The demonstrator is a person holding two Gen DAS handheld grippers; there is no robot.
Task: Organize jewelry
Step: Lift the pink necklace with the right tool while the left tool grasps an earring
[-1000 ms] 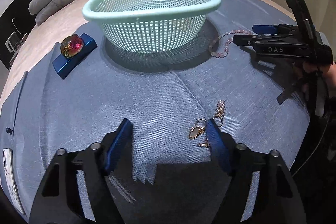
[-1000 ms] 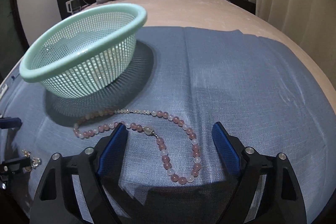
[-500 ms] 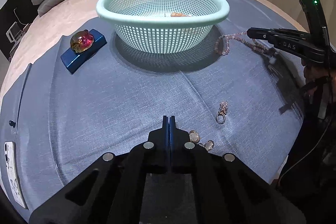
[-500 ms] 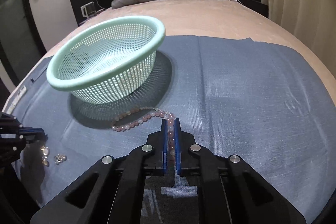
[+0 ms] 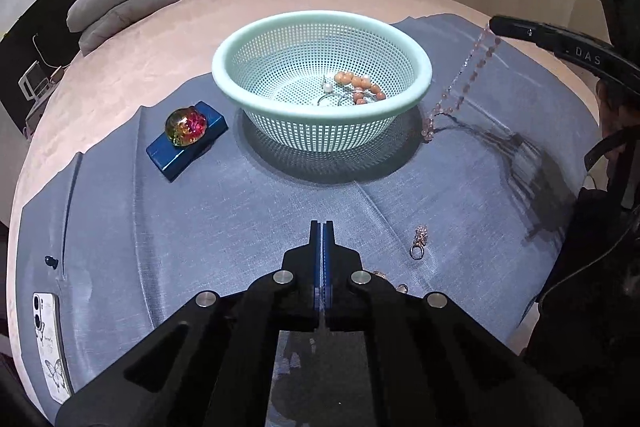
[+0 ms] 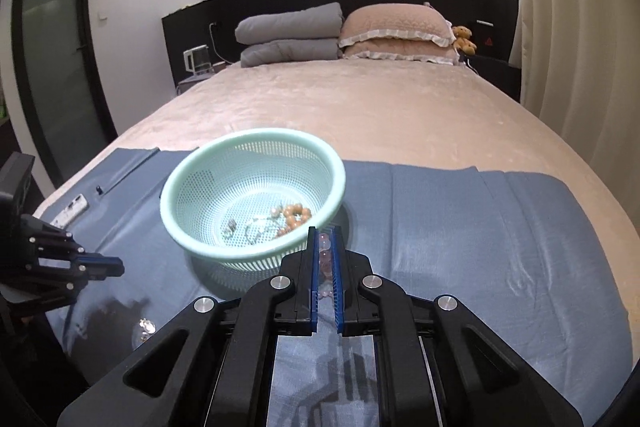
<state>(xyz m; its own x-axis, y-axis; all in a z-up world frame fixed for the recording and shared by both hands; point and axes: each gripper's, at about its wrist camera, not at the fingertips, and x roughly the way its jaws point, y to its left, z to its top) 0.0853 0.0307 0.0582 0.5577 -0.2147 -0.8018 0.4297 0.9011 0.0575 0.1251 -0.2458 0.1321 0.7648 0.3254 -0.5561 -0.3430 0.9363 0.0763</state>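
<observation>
A mint mesh basket [image 5: 320, 27] [image 6: 256, 147] stands on the blue cloth and holds an orange bead bracelet [image 5: 360, 87] and small silver pieces. My right gripper [image 6: 325, 239] [image 5: 494, 25] is shut on a pink bead necklace [image 5: 460, 87], which hangs from it beside the basket's right rim, its lower end on the cloth. My left gripper [image 5: 322, 227] [image 6: 116, 265] is shut and seems empty, raised above the cloth. Small gold and crystal charms [image 5: 418, 241] lie on the cloth right of it.
A blue box with a multicoloured glass stone [image 5: 186, 127] lies left of the basket. A phone [image 5: 50, 343] lies at the cloth's left edge. Pillows [image 6: 348, 31] are at the head of the bed.
Both grippers closed, then rose. The right one took the pink necklace and lifted it off the cloth. The left one closed beside the charms, which stayed on the cloth.
</observation>
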